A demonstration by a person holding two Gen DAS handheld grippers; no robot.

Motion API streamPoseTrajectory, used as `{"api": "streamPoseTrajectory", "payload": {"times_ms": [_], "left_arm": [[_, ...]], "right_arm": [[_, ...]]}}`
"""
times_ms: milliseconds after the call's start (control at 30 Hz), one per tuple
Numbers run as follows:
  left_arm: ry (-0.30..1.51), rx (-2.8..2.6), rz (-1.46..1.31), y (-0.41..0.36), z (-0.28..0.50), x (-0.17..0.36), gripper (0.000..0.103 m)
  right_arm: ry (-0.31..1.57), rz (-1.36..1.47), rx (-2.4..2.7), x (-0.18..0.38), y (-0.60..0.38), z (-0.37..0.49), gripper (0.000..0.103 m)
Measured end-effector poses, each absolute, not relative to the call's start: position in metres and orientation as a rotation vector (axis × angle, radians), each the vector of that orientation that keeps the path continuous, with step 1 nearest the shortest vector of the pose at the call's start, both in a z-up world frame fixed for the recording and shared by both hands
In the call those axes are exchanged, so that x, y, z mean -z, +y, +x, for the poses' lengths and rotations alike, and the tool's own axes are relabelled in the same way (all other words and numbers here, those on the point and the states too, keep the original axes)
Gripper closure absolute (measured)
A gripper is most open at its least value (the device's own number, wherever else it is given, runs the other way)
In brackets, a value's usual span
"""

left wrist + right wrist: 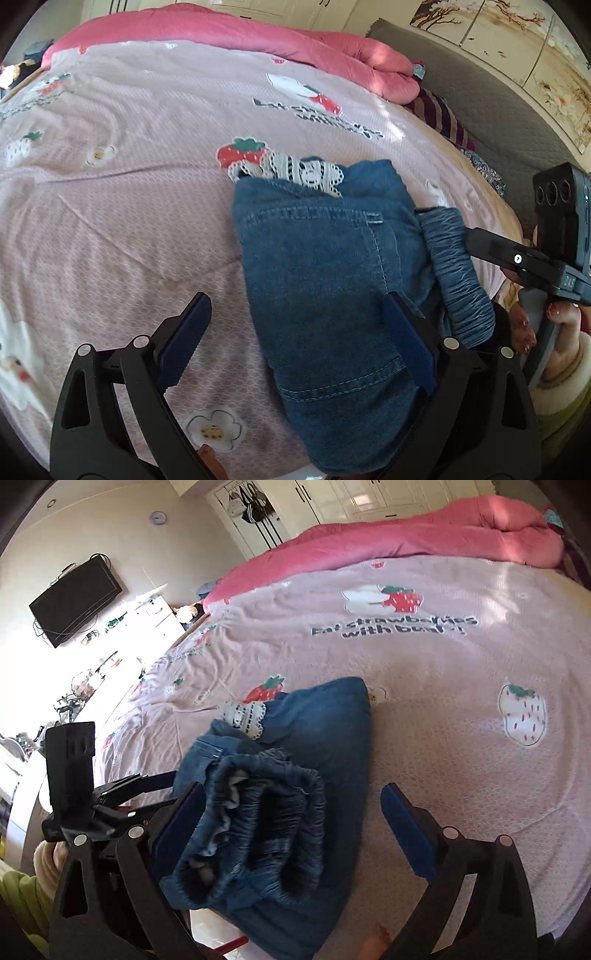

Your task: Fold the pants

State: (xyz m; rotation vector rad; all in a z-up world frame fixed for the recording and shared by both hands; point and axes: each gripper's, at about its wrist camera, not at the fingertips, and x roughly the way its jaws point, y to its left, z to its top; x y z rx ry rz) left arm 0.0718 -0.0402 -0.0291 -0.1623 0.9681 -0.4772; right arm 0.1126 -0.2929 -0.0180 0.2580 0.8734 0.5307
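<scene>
Blue denim pants (pixel 325 280) lie folded in a bundle on the pink strawberry bedspread (pixel 110 206), with white lace trim (pixel 295 170) at the far end and the elastic waistband (pixel 458 273) at the right. My left gripper (pixel 299 325) is open, its jaws straddling the near left part of the bundle. In the right wrist view the pants (pixel 325 738) lie ahead with the gathered waistband (pixel 266 830) between the open jaws of my right gripper (pixel 295 812). The right gripper also shows in the left wrist view (pixel 517 258) beside the waistband.
A rolled pink quilt (pixel 332 48) lies along the far side of the bed. A grey padded headboard (pixel 480 92) is at the right. A wall television (pixel 74 602) and a cluttered white dresser (pixel 147 616) stand beyond the bed's left edge.
</scene>
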Motion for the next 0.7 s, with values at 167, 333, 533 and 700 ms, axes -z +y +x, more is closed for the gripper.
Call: {"api": "streamPoseTrajectory", "payload": {"times_ms": [167,333,533,700], "left_arm": [[0.979,0.461,-0.169,-0.046,0.072,0.038,0.017],[0.969,0.471,-0.146,-0.058,0.068,0.037,0.042],[0.978,0.47,-0.166,-0.063,0.071,0.035,0.058],[0.92,0.469,-0.121,-0.066,0.064,0.021,0.07]], "right_arm": [[0.933,0.32,-0.568,0.042,-0.294,0.125,0.022],[0.956,0.357,-0.59,0.055,-0.291,0.13,0.04],[0.904,0.375,-0.598,0.056,-0.295,0.122,0.067],[0.831,0.287,-0.58,0.035,-0.287,0.111,0.077]]}}
